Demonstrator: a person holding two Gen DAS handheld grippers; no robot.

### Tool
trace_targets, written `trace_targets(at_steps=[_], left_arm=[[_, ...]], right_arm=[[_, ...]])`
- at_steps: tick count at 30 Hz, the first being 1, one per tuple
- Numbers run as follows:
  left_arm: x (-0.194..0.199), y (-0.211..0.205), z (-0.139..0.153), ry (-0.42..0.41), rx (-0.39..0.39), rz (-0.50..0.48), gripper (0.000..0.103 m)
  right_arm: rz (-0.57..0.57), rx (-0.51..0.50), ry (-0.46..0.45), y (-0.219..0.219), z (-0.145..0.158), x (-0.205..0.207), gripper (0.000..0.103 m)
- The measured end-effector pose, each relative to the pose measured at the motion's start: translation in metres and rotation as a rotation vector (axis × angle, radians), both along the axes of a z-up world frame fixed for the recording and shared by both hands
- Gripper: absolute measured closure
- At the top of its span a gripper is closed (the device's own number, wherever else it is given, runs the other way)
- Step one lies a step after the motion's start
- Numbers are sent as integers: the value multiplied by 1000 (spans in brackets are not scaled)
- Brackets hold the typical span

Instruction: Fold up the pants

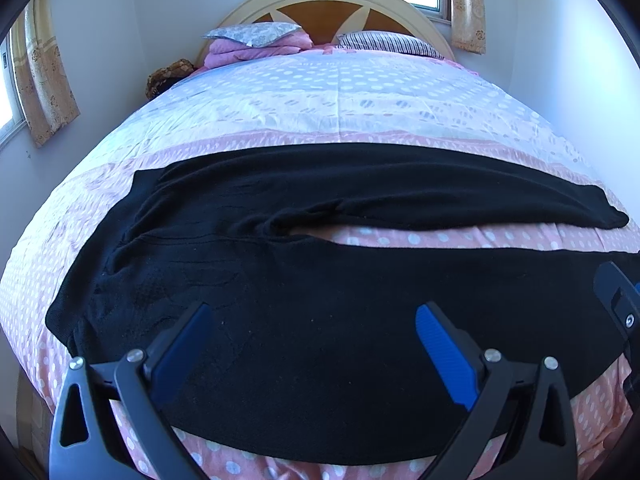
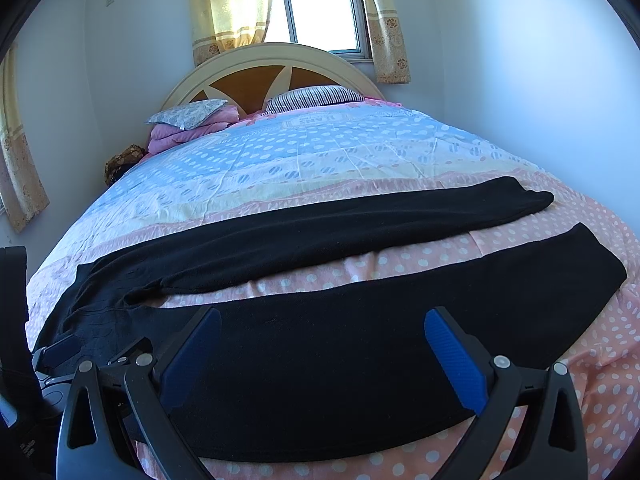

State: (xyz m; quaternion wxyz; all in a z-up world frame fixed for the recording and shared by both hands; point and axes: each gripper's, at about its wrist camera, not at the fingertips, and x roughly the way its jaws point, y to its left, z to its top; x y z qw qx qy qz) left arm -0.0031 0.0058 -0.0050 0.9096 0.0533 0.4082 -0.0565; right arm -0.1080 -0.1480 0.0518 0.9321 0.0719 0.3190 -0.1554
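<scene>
Black pants (image 1: 280, 280) lie flat across the near end of the bed, waist to the left, both legs running right with a strip of sheet between them. They also show in the right wrist view (image 2: 320, 344). My left gripper (image 1: 312, 312) is open and empty, hovering over the near leg close to the seat. My right gripper (image 2: 322, 316) is open and empty, hovering over the near leg further right. Part of the right gripper shows at the right edge of the left wrist view (image 1: 618, 300). Part of the left gripper shows at the lower left of the right wrist view (image 2: 48, 360).
The bed (image 1: 320, 96) has a pink and blue dotted sheet. Pillows (image 1: 256, 34) and a folded pink blanket (image 1: 256, 54) lie by the headboard (image 1: 336, 0). White walls and curtained windows (image 2: 320, 4) surround it. A brown object (image 1: 168, 76) sits at the far left bedside.
</scene>
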Motion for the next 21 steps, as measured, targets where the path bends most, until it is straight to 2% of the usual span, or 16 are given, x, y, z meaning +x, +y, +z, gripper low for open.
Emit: trace_targets(at_steps=[21], left_arm=[[0, -2, -3, 17, -15, -7, 0]], right_arm=[[14, 8, 12, 5, -4, 1, 1]])
